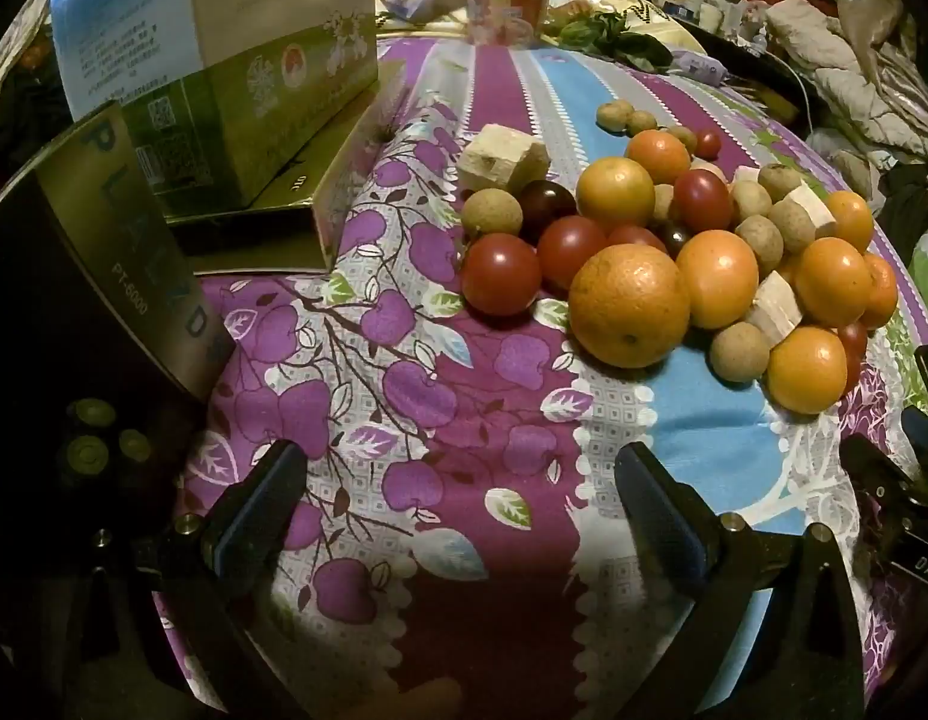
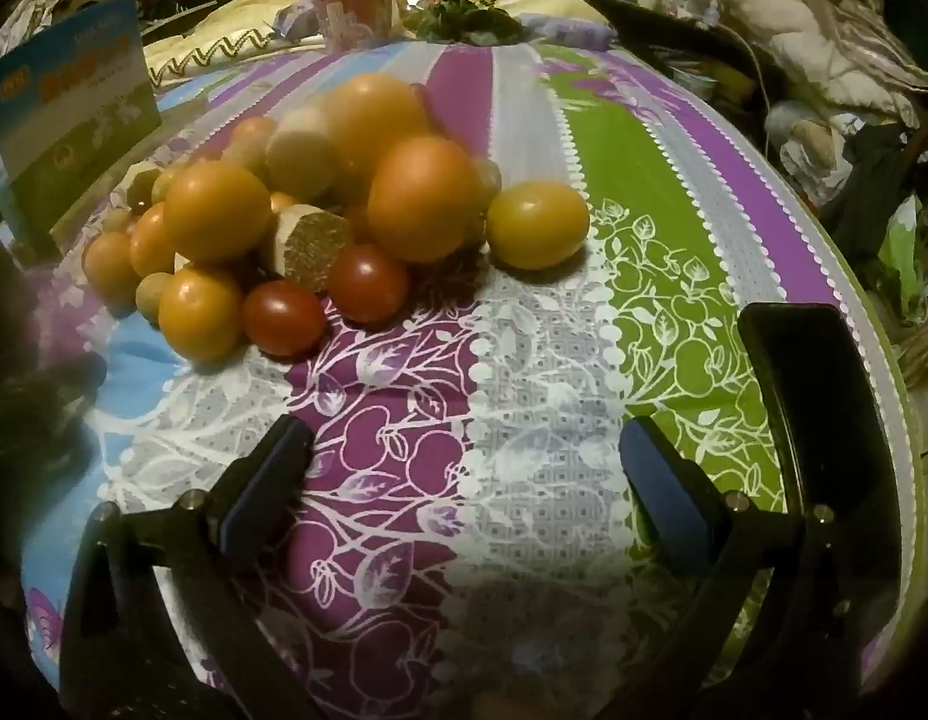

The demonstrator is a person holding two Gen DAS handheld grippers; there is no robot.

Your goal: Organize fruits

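While both pairs of tongs stand wide with nothing between their pads, the fruit they are meant to sort lies ahead of them on the patterned bedspread, untouched.

The left tongs hang over bare purple cloth; from them the fruit pile lies forward and to the right, with the big orange as its nearest member. The right tongs are over the grey-and-purple stripe, and the same pile lies forward and to their left.

Taking the big orange as landmark: a red tomato sits just left of it, a pale longan just right, and smaller oranges and cut pale chunks crowd behind. On the pile's far side from that orange, a yellow-orange fruit rests slightly apart, the closest piece to the right tongs and open to a grasp. It is a little longer across than tall, so I judge the pads would close best across its short axis.

Only the left wrist view shows the cardboard boxes left of the pile. Only the right wrist view shows the loose yellow fruit and the green stripe beyond it. Whether that fruit is a tomato or citrus is hard to say in this dim light.
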